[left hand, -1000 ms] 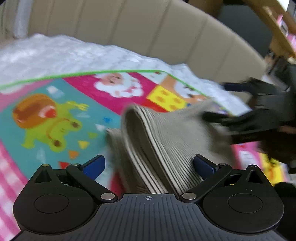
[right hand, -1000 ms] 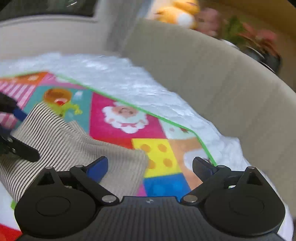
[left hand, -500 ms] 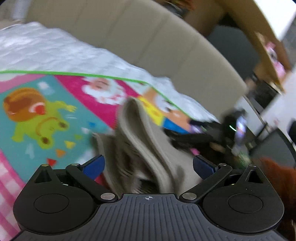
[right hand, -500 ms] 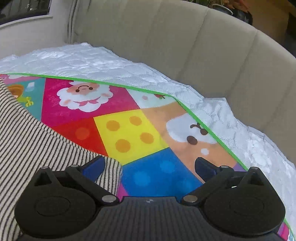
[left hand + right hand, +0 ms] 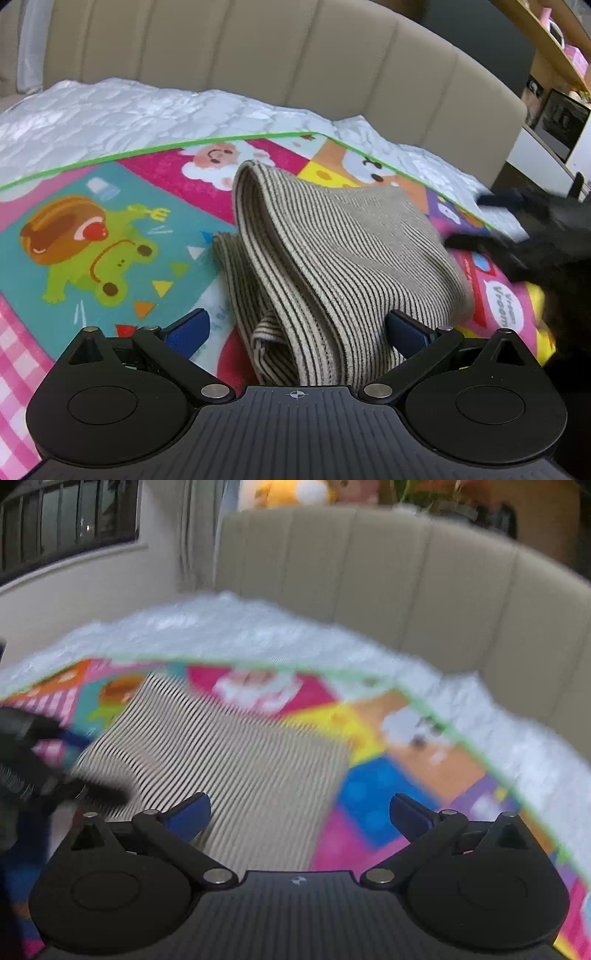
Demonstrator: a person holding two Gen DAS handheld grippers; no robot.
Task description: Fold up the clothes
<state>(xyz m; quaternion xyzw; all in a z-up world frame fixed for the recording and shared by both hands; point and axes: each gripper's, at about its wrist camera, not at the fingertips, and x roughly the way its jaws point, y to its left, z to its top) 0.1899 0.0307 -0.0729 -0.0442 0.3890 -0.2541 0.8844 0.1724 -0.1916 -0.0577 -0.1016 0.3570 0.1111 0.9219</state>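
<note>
Beige knit garment with thin dark stripes (image 5: 332,258) lies bunched in 2 rolled folds on the colourful cartoon play mat (image 5: 110,236), which covers a white quilted bedspread (image 5: 147,114) before a tan padded headboard (image 5: 295,55). The left gripper (image 5: 295,328) is spread wide, its blue fingertips (image 5: 188,326) on either side of the garment's near end, gripping nothing. Past the garment's far right edge, the right gripper (image 5: 491,221) is a dark blur; in its own smeared view its fingers gape equally wide, holding nothing.
</note>
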